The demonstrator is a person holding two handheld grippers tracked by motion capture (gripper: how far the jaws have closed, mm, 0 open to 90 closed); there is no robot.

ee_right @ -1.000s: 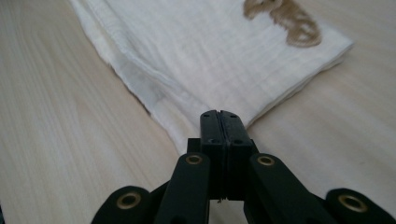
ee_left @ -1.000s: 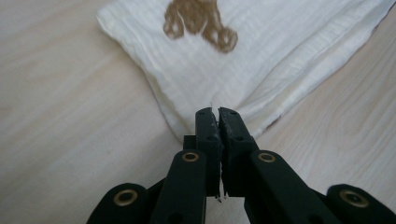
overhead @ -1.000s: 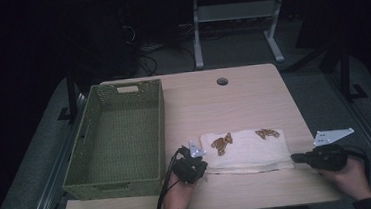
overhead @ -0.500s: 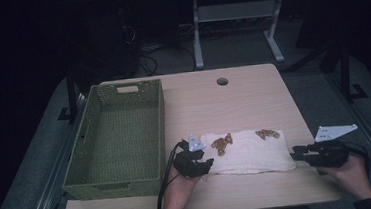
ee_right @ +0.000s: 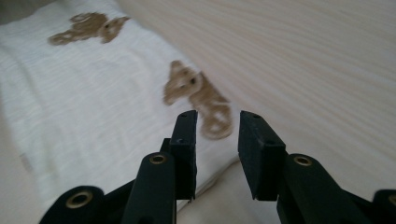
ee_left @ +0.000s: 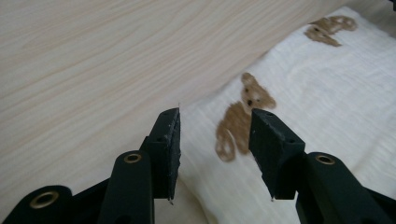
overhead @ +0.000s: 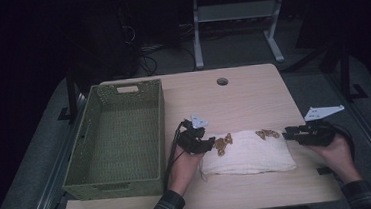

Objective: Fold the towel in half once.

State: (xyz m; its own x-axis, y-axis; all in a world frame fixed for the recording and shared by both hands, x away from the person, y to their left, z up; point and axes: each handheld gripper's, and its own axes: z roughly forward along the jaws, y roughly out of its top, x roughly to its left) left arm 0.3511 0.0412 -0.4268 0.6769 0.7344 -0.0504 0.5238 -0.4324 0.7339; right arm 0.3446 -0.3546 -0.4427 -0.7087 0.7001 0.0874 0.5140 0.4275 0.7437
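From the high view, a folded white towel [overhead: 247, 152] printed with brown teddy bears lies flat near the front edge of the wooden counter [overhead: 253, 94]. A green basket [overhead: 118, 137] stands to its left on the counter, well apart from the right gripper and just beside the left forearm. The left gripper [overhead: 207, 144] sits at the towel's left end, the right gripper [overhead: 287, 134] at its right end, each held in a hand that comes in from below.

In the left gripper view, the jaws have just been opening and stand apart, released, with nothing pressed between them. The towel's corner edge [ee_left: 299, 107] and one bear print [ee_left: 240, 119] show in the gap beyond them; bare wood lies to the left.

In the right gripper view, the jaws have likewise just been opening and are released, gripping nothing. The towel [ee_right: 88, 102] spreads out to the left, a bear print [ee_right: 201, 95] lies just ahead of the tips near the towel's edge, and a second bear print [ee_right: 88, 25] sits farther off.
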